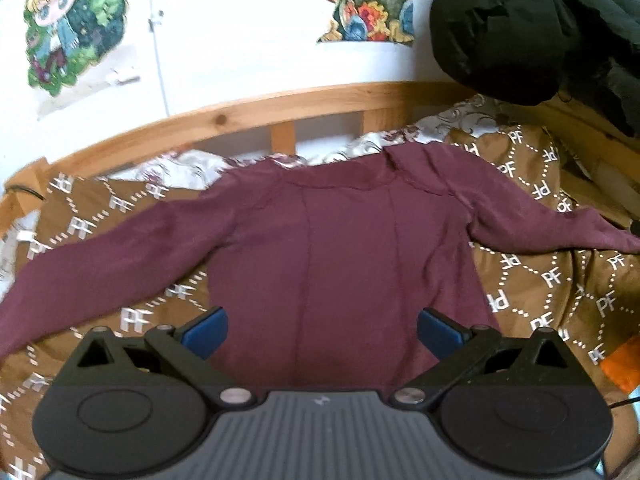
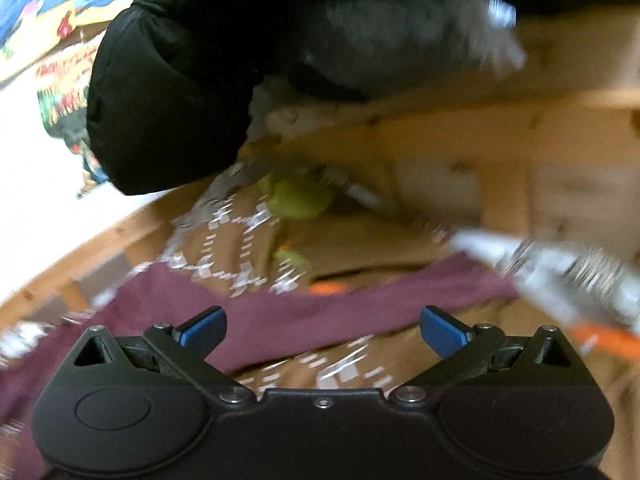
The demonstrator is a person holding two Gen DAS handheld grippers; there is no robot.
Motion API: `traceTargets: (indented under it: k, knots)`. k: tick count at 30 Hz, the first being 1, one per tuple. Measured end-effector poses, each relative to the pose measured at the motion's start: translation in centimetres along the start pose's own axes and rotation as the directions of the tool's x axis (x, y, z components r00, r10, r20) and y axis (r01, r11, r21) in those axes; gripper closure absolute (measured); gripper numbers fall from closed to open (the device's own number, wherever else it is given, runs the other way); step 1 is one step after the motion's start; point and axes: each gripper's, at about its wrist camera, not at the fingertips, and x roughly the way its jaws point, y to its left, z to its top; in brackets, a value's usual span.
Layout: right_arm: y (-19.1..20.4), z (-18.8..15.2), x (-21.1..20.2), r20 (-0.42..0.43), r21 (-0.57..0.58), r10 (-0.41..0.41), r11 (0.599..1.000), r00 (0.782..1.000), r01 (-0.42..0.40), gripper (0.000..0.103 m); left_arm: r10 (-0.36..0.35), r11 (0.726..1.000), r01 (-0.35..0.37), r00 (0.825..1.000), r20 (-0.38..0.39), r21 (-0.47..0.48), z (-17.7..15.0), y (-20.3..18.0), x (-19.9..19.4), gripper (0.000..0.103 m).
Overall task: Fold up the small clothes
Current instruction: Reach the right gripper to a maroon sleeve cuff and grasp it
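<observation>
One maroon top (image 1: 344,248) on one brown blanket (image 1: 560,280), left tongs (image 1: 322,330) and right tongs (image 2: 322,330) both wide, empty.

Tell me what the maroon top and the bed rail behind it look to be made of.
Maroon top: soft matte knit, probably cotton jersey; it drapes limply and shows stitched seams. Bed rail: light wood, likely pine with a clear finish; a knot and grain show.
</observation>
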Motion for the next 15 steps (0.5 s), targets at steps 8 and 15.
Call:
traceTargets:
  k: [8, 15]
  knots:
    - [-1.8, 0.3, 1.3, -0.023, -0.289, -0.189, 0.941, 0.982, 0.175, 0.011, -0.069, 0.996, 0.063, 0.991, -0.114, -0.058, -1.9, -2.4, 2.4, 0.001]
    - [-0.3, -1.1, 3.4, -0.080, -0.543, -0.220, 0.828, 0.972, 0.143, 0.040, -0.084, 0.993, 0.073, 0.989, -0.122, -0.095, -2.1, -1.4, 2.7, 0.001]
